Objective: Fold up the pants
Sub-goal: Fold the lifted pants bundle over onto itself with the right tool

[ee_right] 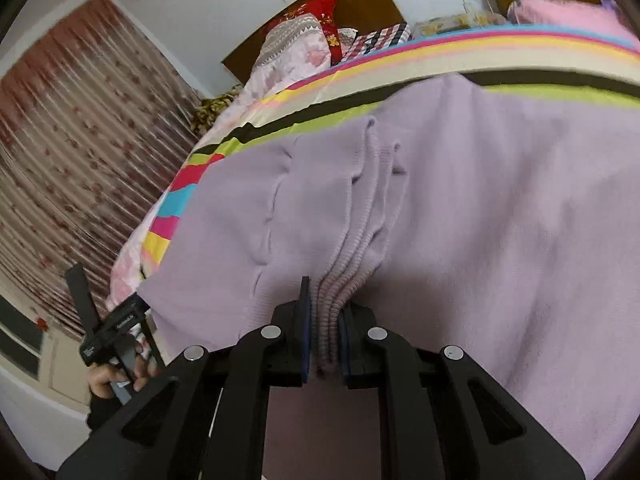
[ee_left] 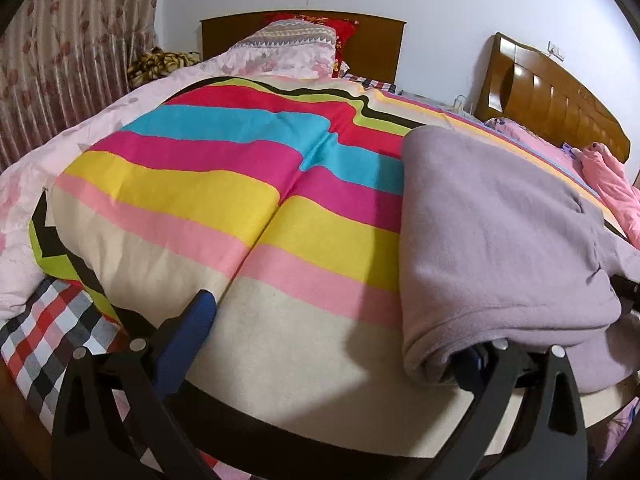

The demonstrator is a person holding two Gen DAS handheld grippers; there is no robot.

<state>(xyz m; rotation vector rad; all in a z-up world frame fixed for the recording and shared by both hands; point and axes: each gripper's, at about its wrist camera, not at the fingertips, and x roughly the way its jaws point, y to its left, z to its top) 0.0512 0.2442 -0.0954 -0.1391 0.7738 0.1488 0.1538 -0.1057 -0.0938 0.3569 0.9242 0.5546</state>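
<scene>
- Your left gripper (ee_left: 332,344) stands wide open over the bed: one blue pad (ee_left: 188,344) lies on the cream band of the striped quilt (ee_left: 224,184), the other is tucked under the near edge of the pants (ee_left: 500,240). It pinches nothing.
- The quilt is smooth printed cotton, puffy, with a soft crease running down its middle. A checked sheet (ee_left: 44,332) shows at its left corner.
- The pants lie right of centre on the quilt, doubled over into a thick, rounded, lilac bundle. The cloth looks like soft brushed fleece, matte and a little fuzzy.
- Your right gripper (ee_right: 324,332) is nearly closed, its pads clamped on a bunch of ribbed knit edges, cuffs or waistband, I cannot tell which. Several layers stack there, so at least one fold looks done.
- From the right wrist view the cloth spreads broad and loose beyond the ribbing, with seams and slack wrinkles, not yet a flat packet.
- I judge you are mid-task: the held edge has yet to be laid down, and the bundle needs squaring and smoothing.
</scene>
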